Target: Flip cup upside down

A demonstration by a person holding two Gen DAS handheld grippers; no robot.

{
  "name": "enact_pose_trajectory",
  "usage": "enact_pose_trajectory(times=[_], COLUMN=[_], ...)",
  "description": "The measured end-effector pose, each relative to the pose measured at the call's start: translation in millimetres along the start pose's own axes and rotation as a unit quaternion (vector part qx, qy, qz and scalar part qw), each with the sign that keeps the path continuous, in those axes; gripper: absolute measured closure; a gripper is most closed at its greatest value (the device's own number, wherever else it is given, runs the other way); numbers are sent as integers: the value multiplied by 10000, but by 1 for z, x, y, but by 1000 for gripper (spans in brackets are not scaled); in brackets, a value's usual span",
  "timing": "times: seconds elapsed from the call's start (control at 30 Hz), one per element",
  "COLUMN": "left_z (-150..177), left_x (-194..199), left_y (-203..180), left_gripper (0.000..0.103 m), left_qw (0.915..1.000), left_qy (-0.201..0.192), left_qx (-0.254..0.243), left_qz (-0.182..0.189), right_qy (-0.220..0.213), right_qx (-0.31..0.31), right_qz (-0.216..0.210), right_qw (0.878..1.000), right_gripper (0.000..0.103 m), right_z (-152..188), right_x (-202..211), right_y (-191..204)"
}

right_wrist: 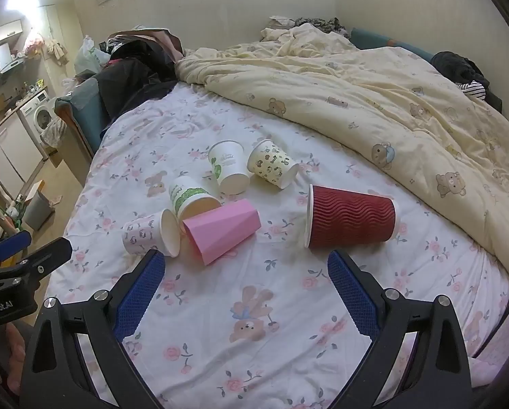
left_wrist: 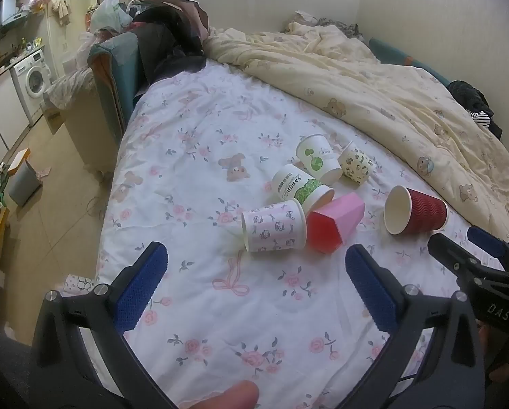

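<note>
Floral bedding [left_wrist: 203, 177] covers the bed before you, with a cream bear-print duvet [right_wrist: 373, 102] bunched beyond the cups. Your left gripper [left_wrist: 256, 266] has its blue-padded fingers spread wide and holds nothing; your right gripper [right_wrist: 246, 272] is likewise parted and bare.

Six cups lie on their sides. Just ahead of your right gripper's right finger lies the red ripple cup [right_wrist: 351, 218], mouth toward your left. Ahead between your left fingers lies the pink-print paper cup [left_wrist: 273, 226], touching the pink faceted cup [left_wrist: 333, 226] at its right. Further ahead is a white-and-green cup reading "PAPER" [left_wrist: 302, 187], then a white cup with a green sprout logo [left_wrist: 317, 160] and a cream patterned cup [left_wrist: 356, 165]. In the left view, the right gripper's body reads "DAS".
</note>
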State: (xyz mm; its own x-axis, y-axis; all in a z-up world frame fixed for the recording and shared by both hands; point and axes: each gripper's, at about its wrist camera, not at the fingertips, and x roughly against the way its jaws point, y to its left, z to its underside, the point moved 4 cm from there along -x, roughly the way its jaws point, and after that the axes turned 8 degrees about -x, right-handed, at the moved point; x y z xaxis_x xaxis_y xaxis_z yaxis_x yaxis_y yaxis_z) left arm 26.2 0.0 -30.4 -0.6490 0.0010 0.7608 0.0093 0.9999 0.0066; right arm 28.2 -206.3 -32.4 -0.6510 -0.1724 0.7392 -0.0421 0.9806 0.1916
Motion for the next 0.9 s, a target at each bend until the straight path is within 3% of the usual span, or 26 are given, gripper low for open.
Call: enact_pose_trajectory(times=[0.9], left_z=[0], left_x=[0], left_y=[0], left_gripper=[0], left_qw=[10000], left_qy=[-25], left_qx=[5], left_qz=[2], right_qy=[-6], right_qx=[-8], right_qz=[-21], right_qw=[10000], right_gripper=[4], right_z=[1], right_x=[0], right_y=[1])
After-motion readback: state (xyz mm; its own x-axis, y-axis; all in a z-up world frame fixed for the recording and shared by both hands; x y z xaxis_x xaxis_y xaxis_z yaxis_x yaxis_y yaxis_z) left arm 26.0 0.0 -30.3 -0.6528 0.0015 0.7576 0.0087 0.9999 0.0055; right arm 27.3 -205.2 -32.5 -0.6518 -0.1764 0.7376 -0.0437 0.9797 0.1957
